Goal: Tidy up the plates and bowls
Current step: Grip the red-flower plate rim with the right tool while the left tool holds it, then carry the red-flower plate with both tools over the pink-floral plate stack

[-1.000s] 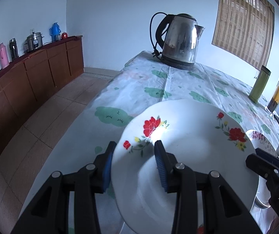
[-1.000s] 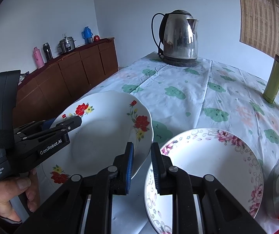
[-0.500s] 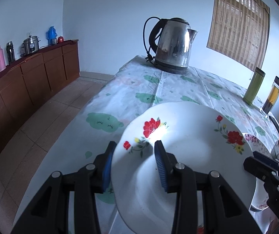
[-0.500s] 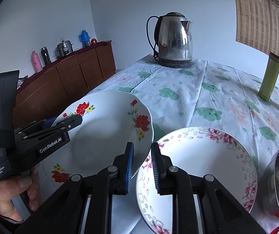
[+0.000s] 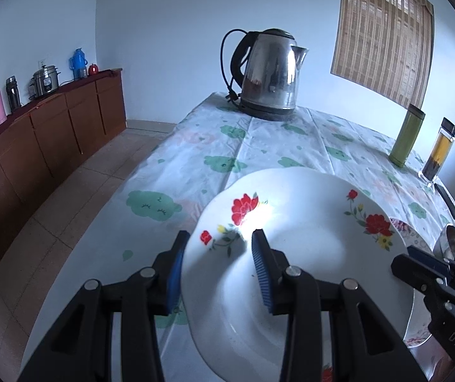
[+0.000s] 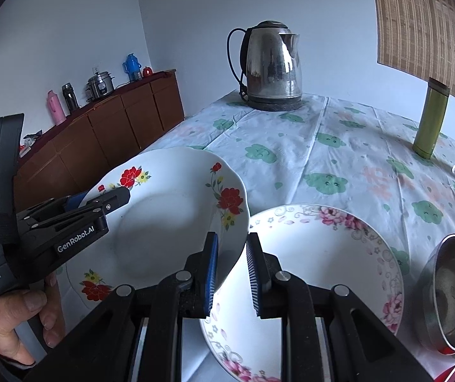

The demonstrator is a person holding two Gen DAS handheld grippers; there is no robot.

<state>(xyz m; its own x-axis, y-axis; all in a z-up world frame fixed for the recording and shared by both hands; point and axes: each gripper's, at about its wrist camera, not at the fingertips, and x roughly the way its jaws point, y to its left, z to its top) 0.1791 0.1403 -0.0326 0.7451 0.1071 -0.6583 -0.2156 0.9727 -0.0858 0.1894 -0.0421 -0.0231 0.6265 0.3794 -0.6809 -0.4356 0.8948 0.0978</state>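
Red-flower plate: a white plate with red blossoms on its rim, held tilted above the bench between both tools, its far edge over the bench cloth.
Left tool: its two blue-padded fingers are clamped on the near left rim of the red-flower plate, one pad beneath the rim and one on the upper face.
Right tool: its fingers stand close together and pinch the plate's right rim; in the left wrist view it appears at the plate's right edge.
Hand: a person's hand wraps the grip of the left tool at the lower left of the right wrist view.
Pink-flower plate: a second white plate with pink blossoms and grey scrollwork, lying flat on the bench just right of and partly under the held plate.
Metal bowl: a steel bowl resting on the bench beside the pink-flower plate, at the right edge.
Bench: covered with a white cloth printed with green clouds.
Kettle: a steel electric kettle with black handle, upright at the far end of the bench.
Green flask: upright near the right side of the bench, well apart from the plates.
Sideboard: a brown wooden cabinet along the left wall, carrying flasks and a pot.
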